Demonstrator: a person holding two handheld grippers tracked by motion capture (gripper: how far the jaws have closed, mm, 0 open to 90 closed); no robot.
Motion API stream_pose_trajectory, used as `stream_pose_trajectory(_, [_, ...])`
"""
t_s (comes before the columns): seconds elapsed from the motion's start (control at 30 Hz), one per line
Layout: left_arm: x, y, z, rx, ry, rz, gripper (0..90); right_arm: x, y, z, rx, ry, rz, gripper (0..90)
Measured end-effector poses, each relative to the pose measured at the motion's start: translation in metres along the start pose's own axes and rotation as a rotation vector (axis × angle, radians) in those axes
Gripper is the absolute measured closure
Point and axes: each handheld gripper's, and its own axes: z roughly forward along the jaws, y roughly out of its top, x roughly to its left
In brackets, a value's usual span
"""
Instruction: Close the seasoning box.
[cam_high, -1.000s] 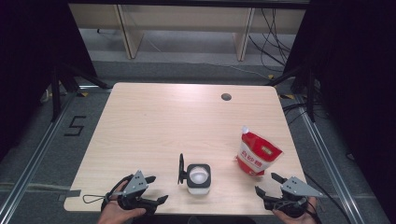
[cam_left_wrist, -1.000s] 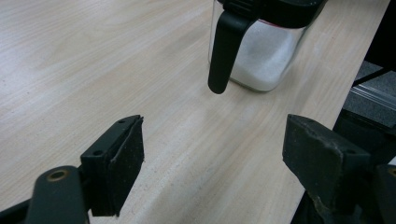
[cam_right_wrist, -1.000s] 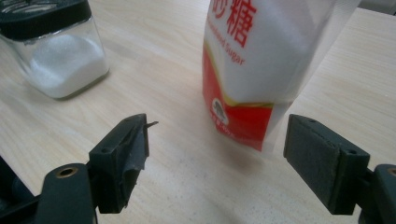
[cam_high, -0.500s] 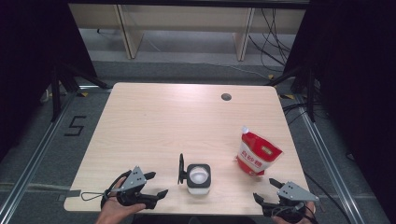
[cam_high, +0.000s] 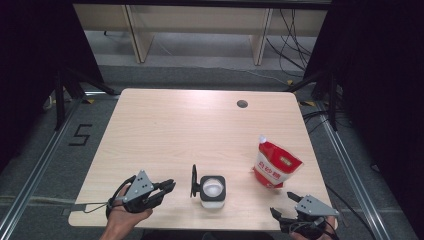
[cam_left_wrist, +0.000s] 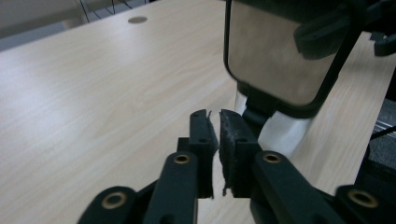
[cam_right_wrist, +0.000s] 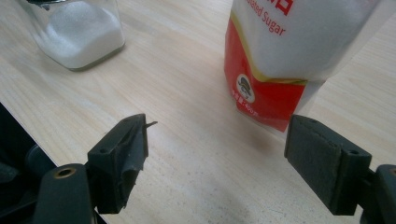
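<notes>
Two hand-held grippers (cam_high: 167, 187) (cam_high: 284, 206) near table edge (cam_high: 170, 222)

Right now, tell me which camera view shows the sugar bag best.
The high view: the whole sugar bag stands upright on the table, apart from the open jar. The right gripper view shows its lower part close up, label readable. The left gripper view gives no clear sight of it.

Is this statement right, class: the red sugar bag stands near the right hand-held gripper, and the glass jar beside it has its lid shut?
One detail is wrong. The sugar bag does stand near the right hand-held gripper, but the glass jar is open: the high view shows its hinged lid swung upright to the jar's left, with white sugar showing inside.
</notes>
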Motion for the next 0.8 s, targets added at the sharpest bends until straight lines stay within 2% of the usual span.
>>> stream_pose_trajectory(0.07, [-0.001,0.005,-0.001,-0.009,-0.002,-0.001,87.7,0.001,0.001,-0.001,0.005,-0.009,-0.008,22.8])
stream_pose_trajectory(0.1, [-0.001,0.009,-0.001,-0.012,-0.005,0.017,89.0,0.003,0.001,0.000,0.012,0.000,0.001,22.9])
stream_pose_trajectory(0.13, [-0.001,0.009,-0.001,-0.012,-0.005,0.017,89.0,0.002,0.001,0.000,0.009,-0.006,-0.004,22.8])
stream_pose_trajectory(0.17, [-0.002,0.013,0.000,-0.007,-0.009,0.020,89.1,0.003,0.001,0.000,0.018,0.006,0.016,22.8])
stream_pose_trajectory(0.2, [-0.002,0.013,0.000,-0.007,-0.009,0.020,89.1,0.003,0.001,0.000,0.018,0.006,0.016,22.8])
stream_pose_trajectory(0.23, [-0.005,0.017,0.003,-0.009,-0.027,0.040,89.2,0.003,0.001,0.000,0.022,0.012,0.025,22.9])
stream_pose_trajectory(0.3, [-0.008,0.019,0.004,-0.004,-0.027,0.037,89.2,0.003,0.001,0.000,0.020,0.005,0.016,22.9])
stream_pose_trajectory(0.33, [-0.010,0.022,0.006,-0.001,-0.038,0.048,89.2,0.002,0.001,0.000,0.009,-0.008,0.002,22.9])
stream_pose_trajectory(0.43, [-0.015,0.029,0.012,-0.011,-0.060,0.062,89.2,0.003,0.001,0.000,0.025,0.010,0.018,22.9])
stream_pose_trajectory(0.5, [-0.017,0.035,0.013,-0.005,-0.070,0.083,89.2,0.002,0.001,0.000,0.008,-0.007,0.002,23.0])
stream_pose_trajectory(0.57, [-0.020,0.039,0.014,-0.010,-0.072,0.076,89.2,0.002,0.001,0.000,0.010,-0.008,0.006,23.0])
stream_pose_trajectory(0.7, [-0.023,0.044,0.019,-0.003,-0.090,0.102,89.2,0.002,0.001,0.000,0.012,-0.009,0.011,23.1])
stream_pose_trajectory(0.8, [-0.024,0.046,0.020,0.006,-0.089,0.100,89.2,0.002,0.001,0.000,0.013,-0.004,0.008,23.1])
